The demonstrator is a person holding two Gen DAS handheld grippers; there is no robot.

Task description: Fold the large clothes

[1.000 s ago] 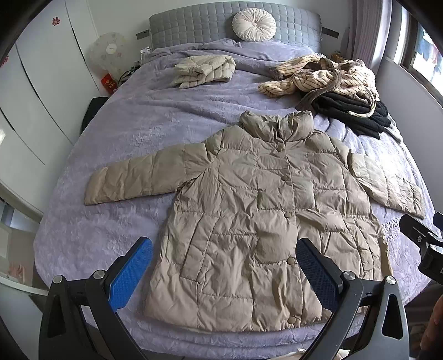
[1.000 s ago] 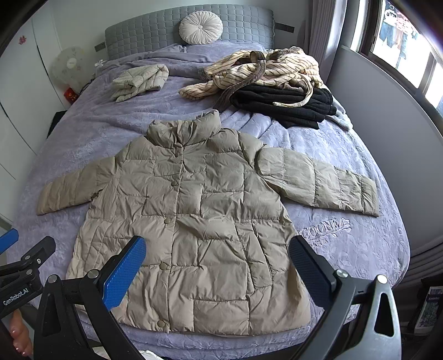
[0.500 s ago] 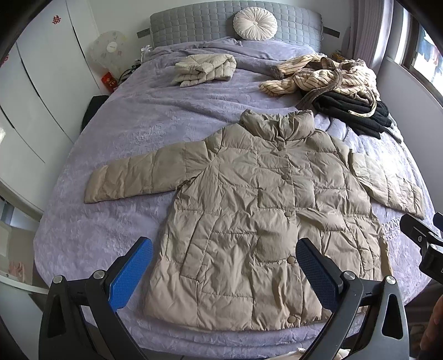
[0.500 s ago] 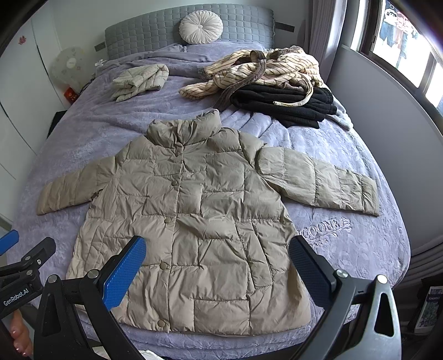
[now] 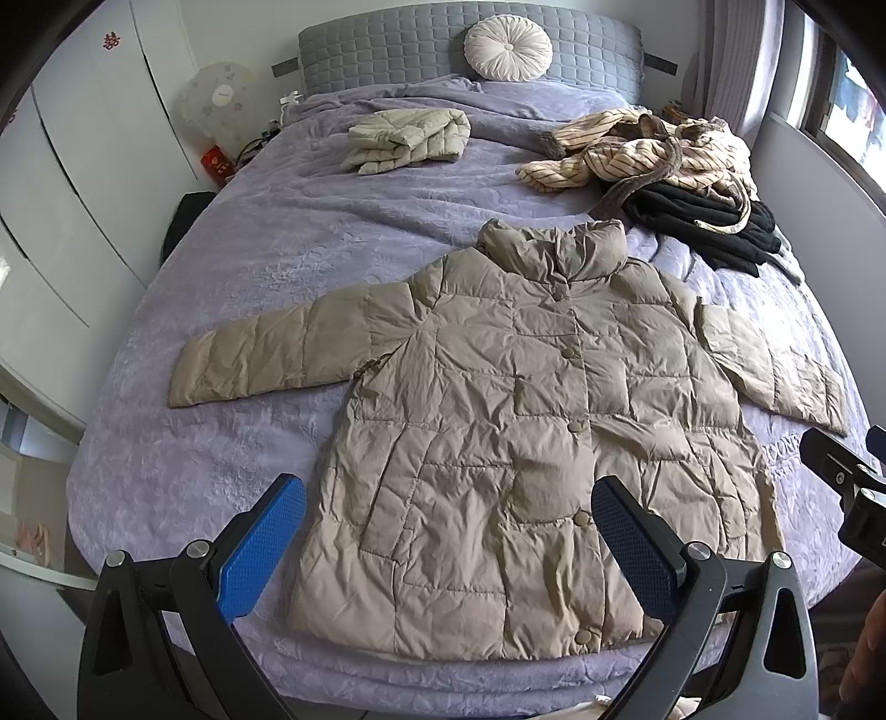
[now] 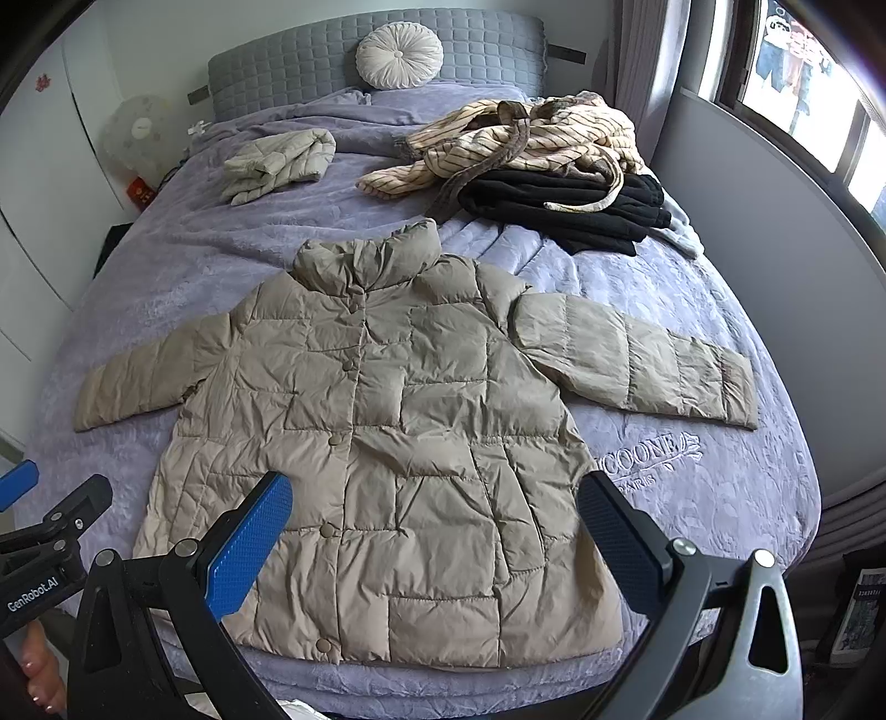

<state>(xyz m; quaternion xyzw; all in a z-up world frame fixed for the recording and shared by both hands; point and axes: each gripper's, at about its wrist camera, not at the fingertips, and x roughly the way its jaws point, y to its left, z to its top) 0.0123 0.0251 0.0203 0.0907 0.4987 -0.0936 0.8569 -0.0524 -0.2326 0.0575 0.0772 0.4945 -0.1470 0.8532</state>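
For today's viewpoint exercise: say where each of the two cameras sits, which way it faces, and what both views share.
Left wrist: on the left gripper, at the bed's foot, facing the headboard; the right gripper's tip shows at right.
Right wrist: on the right gripper, facing likewise; the left gripper and fingers show at left.
Shared: the spread beige jacket, open jaws, round cushion.

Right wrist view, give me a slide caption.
Open right gripper above a tan puffer jacket spread flat on the bed.
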